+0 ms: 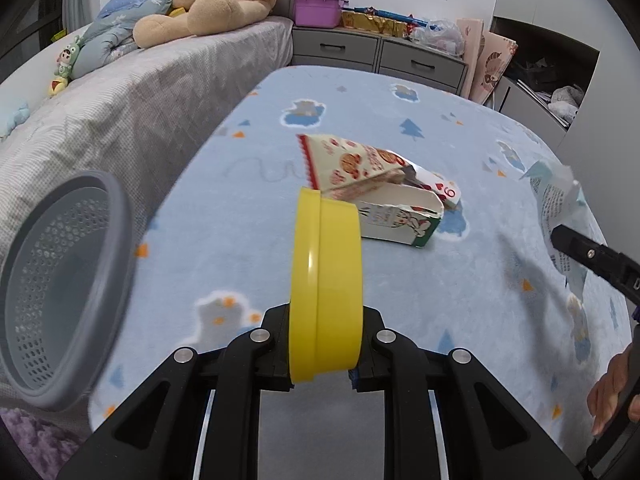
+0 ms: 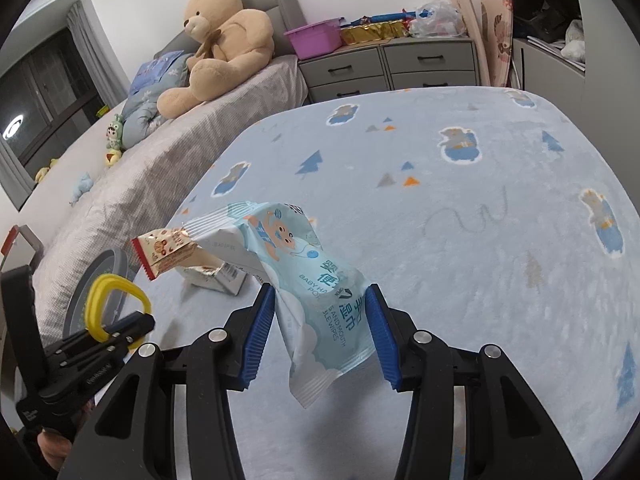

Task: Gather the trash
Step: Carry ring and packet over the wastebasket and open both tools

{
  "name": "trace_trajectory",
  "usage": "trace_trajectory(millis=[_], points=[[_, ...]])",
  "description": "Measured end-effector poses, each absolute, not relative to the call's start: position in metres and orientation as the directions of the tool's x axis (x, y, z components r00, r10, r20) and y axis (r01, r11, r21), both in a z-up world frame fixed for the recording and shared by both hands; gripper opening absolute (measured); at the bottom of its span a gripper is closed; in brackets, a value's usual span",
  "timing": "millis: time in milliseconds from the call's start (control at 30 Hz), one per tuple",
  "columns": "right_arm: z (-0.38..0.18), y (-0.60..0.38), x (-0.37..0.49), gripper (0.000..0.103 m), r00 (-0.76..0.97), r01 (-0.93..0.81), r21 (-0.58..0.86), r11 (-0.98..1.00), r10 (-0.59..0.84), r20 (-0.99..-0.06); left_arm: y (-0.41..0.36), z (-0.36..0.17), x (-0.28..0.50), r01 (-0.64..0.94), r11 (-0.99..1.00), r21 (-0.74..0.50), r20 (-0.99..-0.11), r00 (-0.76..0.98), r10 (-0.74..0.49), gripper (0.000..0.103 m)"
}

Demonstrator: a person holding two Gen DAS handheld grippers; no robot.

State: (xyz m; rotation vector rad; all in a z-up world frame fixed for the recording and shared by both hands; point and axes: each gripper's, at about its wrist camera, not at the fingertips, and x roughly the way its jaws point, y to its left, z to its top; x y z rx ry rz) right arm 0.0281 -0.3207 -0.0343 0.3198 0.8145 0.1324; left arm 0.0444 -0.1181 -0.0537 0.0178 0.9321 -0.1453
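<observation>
Ahead of the left hand-held gripper [image 1: 325, 354] a torn carton [image 1: 396, 216] blocked the way; leftward, the gray perforated basket [image 1: 60, 280] gaped unobstructed.

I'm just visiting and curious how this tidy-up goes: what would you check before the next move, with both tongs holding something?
1. Left tongs gripping the yellow lid: ok, pinched on edge between the pads.
2. Right tongs gripping the wipes packet: ok, the packet hangs off the blanket between the blue pads.
3. Grey basket within reach and open: ok, just left of the lid, mouth facing it.
4. Basket empty enough: ok, nothing visible inside.
5. Trash left on the blanket: not ok, the torn snack carton lies there.
6. Tongs clear of each other: ok, well apart.
</observation>
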Motion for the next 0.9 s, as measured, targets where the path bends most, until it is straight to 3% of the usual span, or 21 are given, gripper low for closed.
trace_trajectory(millis=[500,900], points=[[-0.007,-0.188,0.024,0.046,0.660,-0.114,0.384,0.916,0.359,-0.660,0.007,-0.003,0.021,0.053,0.998,-0.017,-0.758,0.650,-0.048,0.018],[-0.003,-0.061,0.049,0.046,0.571,-0.278,0.384,0.881,0.473,-0.672,0.110,0.005,0.018,-0.084,0.996,-0.008,-0.756,0.653,0.049,0.018]])
